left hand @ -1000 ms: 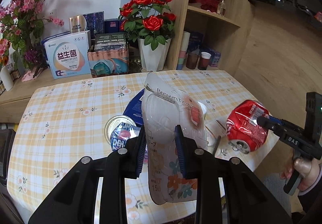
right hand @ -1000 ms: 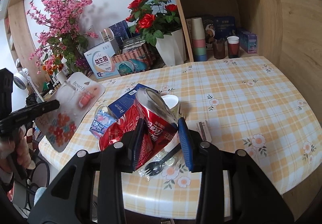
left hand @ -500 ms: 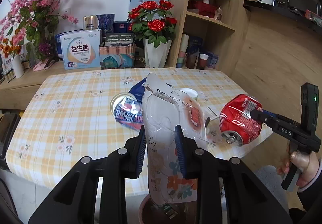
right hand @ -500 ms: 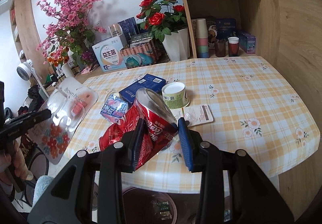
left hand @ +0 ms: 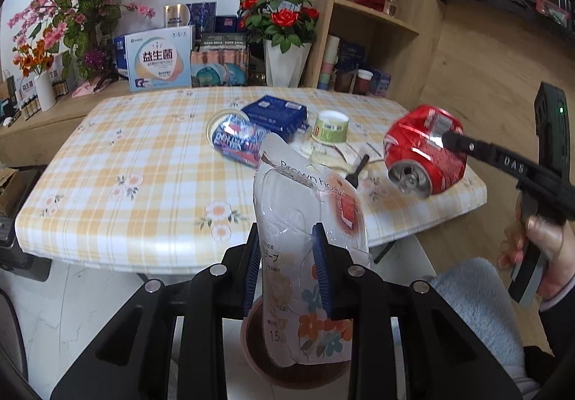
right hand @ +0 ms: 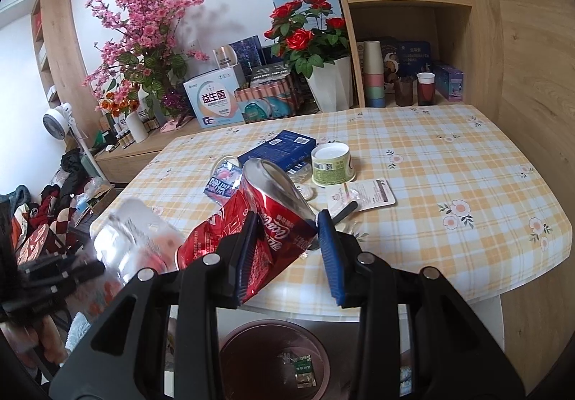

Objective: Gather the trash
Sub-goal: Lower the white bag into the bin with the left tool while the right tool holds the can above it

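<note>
My left gripper (left hand: 286, 242) is shut on a clear plastic hook package (left hand: 309, 216) with a flowered card, held off the table's front edge above a dark red bin (left hand: 298, 360). My right gripper (right hand: 287, 224) is shut on a crushed red cola can (right hand: 258, 220), also in the left wrist view (left hand: 424, 148), held above the same bin (right hand: 273, 360). On the checked table (right hand: 449, 162) lie a blue box (right hand: 280, 148), a green paper cup (right hand: 330, 162), a blue snack wrapper (right hand: 222, 180), a card (right hand: 363, 195) and a black fork (left hand: 355, 173).
Behind the table a low shelf holds a white vase of red roses (left hand: 284, 40), boxes (left hand: 158, 58) and pink blossoms (left hand: 82, 4). A wooden shelf unit (right hand: 413, 40) stands at the back right. A fan (right hand: 57, 123) and clutter are at the left.
Both grippers have pulled back from the table and lower, each keeping its item. The bin now shows below both of them.
</note>
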The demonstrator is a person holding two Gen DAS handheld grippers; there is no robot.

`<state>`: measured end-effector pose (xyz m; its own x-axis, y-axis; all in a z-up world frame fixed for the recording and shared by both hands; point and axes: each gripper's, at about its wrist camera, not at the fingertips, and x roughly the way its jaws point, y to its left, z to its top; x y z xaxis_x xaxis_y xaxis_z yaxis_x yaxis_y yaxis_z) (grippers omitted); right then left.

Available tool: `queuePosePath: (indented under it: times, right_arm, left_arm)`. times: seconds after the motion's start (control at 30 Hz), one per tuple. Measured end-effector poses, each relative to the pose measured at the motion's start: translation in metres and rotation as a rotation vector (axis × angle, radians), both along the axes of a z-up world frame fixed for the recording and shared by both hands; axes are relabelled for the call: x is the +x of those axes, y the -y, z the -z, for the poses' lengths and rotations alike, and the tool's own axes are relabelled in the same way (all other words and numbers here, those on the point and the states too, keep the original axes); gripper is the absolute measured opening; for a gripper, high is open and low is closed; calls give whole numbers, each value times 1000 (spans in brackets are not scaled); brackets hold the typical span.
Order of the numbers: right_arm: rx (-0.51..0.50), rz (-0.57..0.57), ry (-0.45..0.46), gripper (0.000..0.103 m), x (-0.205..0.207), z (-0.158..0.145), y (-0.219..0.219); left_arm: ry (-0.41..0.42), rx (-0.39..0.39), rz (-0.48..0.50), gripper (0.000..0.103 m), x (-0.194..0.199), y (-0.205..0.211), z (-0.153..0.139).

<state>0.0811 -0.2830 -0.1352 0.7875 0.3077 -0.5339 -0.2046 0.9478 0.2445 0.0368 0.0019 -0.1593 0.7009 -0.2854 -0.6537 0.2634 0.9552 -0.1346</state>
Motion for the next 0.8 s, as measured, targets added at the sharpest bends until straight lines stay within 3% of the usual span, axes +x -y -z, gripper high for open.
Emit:
queuePosePath:
  times: [0.5,0.53,0.63,0.8]
  right_arm:
    - [19,14,-39,37,4,17,7]
    - [21,14,-43,37,4,19,7]
    - [24,12,-47,37,3,22,8]
    - [21,3,-56,37,1,27,5]
  left_arm:
    - [-104,-6,111,30,1,25,40]
    - [-115,-6,126,32,3,27,43]
    - [-143,6,132,74,8,31,54]
    - [-118,-7,71,83,11,21,48]
